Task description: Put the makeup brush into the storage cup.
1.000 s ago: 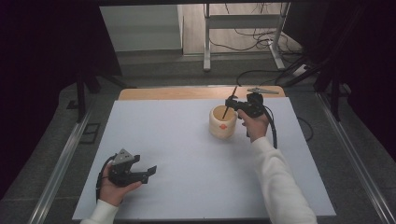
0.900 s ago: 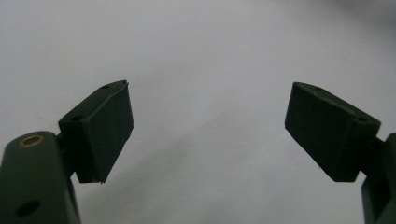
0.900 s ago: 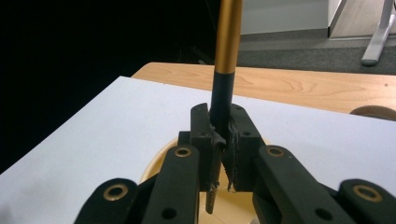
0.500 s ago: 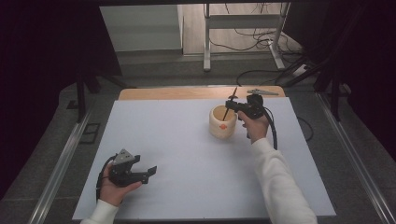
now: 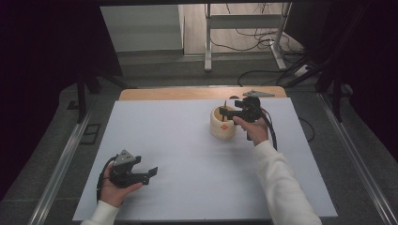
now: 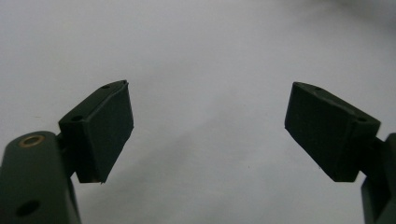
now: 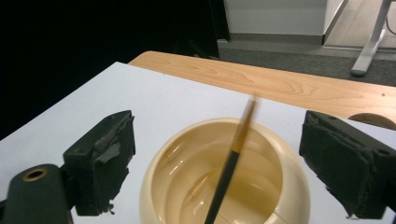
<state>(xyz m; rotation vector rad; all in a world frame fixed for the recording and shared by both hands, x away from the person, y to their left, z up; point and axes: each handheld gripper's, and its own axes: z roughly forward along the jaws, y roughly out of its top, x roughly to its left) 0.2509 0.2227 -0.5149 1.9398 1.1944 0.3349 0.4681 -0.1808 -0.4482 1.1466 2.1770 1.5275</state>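
Observation:
A cream round pot [image 5: 222, 124] stands on the white table top, right of middle. My right gripper [image 5: 223, 111] hovers at its rim, and its jaws have just been opening. In the right gripper view the pads [image 7: 103, 154] stand wide apart on either side of the pot [image 7: 275, 196]. A thin dark-handled brush [image 7: 231, 161] with a tan end leans, blurred, inside the pot, free of both pads. My left gripper [image 5: 151, 172] rests low at the near left, open, with bare white surface between its pads [image 6: 106, 126].
A wooden strip [image 5: 187, 93] runs along the table's far edge, with a grey three-cornered plate [image 5: 258, 93] on it. Metal rails [image 5: 61, 164] flank the table. Cables and a desk frame [image 5: 244, 28] lie on the floor beyond.
The right gripper's jaws went from shut on the brush to wide apart. The brush, which stuck up slanted above the pot, has dropped lower into it. The left hand stayed put.

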